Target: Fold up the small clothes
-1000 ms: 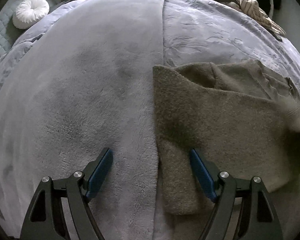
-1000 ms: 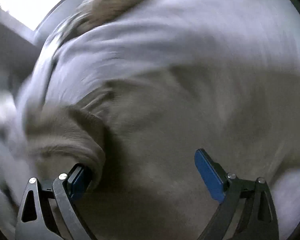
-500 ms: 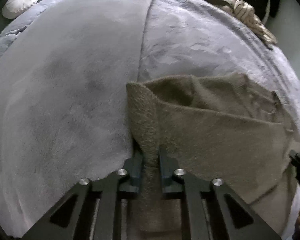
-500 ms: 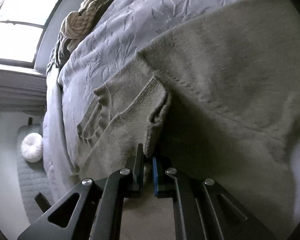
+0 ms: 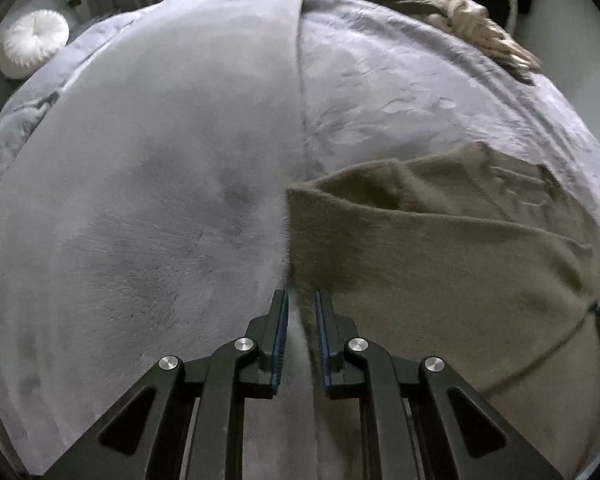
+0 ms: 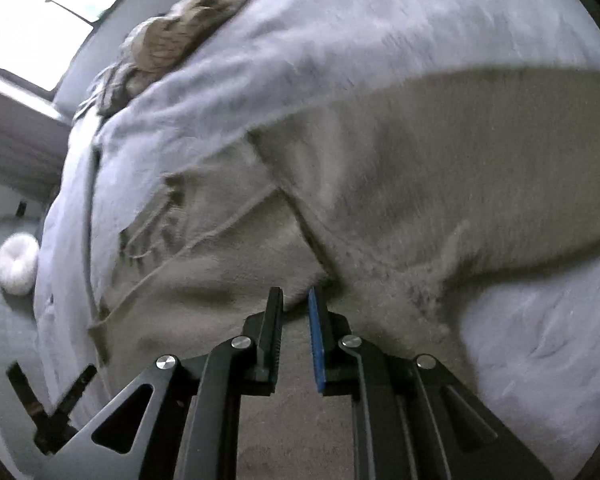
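Both tools (image 5: 301,300) (image 6: 294,298) since raised, steeply down-tilted.

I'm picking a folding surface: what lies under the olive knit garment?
The olive knit garment lies on a grey bedspread, beside a plush grey blanket. Anything beneath its middle is covered.

One olive-brown knitted garment (image 5: 440,264) lies on the right of the bed, and two grippers are in view: the left gripper (image 5: 302,296) at its near left edge and the right gripper (image 6: 294,294) at a fold on its other side. Two bed covers lie side by side, one plush grey blanket (image 5: 148,184) on the left and one patterned grey quilt (image 5: 400,92) on the right. At the far end lies one braided tan throw (image 5: 460,12), and on the far left one round white cushion (image 5: 34,48).
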A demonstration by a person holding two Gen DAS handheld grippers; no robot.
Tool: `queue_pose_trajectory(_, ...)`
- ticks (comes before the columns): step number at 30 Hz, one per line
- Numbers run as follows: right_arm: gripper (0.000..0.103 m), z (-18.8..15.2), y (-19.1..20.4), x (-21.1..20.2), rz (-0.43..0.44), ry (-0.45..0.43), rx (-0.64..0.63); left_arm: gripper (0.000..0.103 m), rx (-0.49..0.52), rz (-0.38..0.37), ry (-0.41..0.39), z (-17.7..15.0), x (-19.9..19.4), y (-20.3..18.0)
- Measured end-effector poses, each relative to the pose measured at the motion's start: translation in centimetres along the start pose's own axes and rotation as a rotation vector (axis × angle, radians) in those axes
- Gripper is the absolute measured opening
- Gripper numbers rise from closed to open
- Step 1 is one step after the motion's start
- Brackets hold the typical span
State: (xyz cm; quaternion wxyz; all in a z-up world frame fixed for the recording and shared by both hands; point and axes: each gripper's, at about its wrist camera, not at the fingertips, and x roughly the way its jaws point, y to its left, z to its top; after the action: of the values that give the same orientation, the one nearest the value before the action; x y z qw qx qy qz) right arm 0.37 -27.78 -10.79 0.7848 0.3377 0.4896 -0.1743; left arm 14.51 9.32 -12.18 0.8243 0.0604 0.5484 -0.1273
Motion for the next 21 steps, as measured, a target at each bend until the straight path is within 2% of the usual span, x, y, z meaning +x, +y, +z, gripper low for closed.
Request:
queue_pose_trajectory(4,0.015,0.5,2.1,2.3,-0.043,0.009,-0.139,0.016,0.071,-0.002,-0.007,-0.3,-0.5,-2.4)
queue_pose_trajectory(6,0.014,-0.2,1.2,3.7,-0.096,0.053,-0.143,0.016,0.092,0.022,0.021,-0.9,0.9,-3.4)
queue_pose_trajectory(7,0.014,-0.6,0.3,4.1,-0.089,0.073,-0.118,0.016,0.086,0.027,0.04,-1.1,1.7,-3.5)
queue_pose_trajectory(9,0.014,-1.0,-1.6,3.6,-0.018,0.066,-0.043,0.016,0.067,0.04,0.072,-1.8,3.3,-3.4)
queue_pose_trajectory(11,0.014,-1.2,-2.6,3.3,0.008,0.092,0.0,0.016,0.066,0.031,0.039,-2.4,3.3,-3.2)
queue_pose_trajectory(14,0.015,-1.5,-4.0,2.9,0.093,0.125,0.076,0.016,0.079,0.042,0.048,-2.6,2.9,-3.1)
queue_pose_trajectory(15,0.019,-1.5,-4.4,2.4,0.109,0.126,0.093,0.016,0.082,0.05,0.054,-2.6,2.8,-3.0)
queue_pose_trajectory(17,0.035,-1.6,-4.7,1.4,0.133,0.117,0.118,0.016,0.083,0.063,0.061,-2.6,2.6,-3.0)
queue_pose_trajectory(18,0.049,-1.7,-4.8,1.0,0.143,0.11,0.125,0.016,0.08,0.072,0.065,-2.5,2.3,-3.1)
queue_pose_trajectory(19,0.054,-1.8,-5.0,0.8,0.147,0.108,0.128,0.016,0.076,0.081,0.069,-2.5,2.1,-3.2)
queue_pose_trajectory(21,0.054,-2.2,-5.3,0.3,0.154,0.109,0.134,0.016,0.07,0.086,0.072,-2.6,1.6,-3.7)
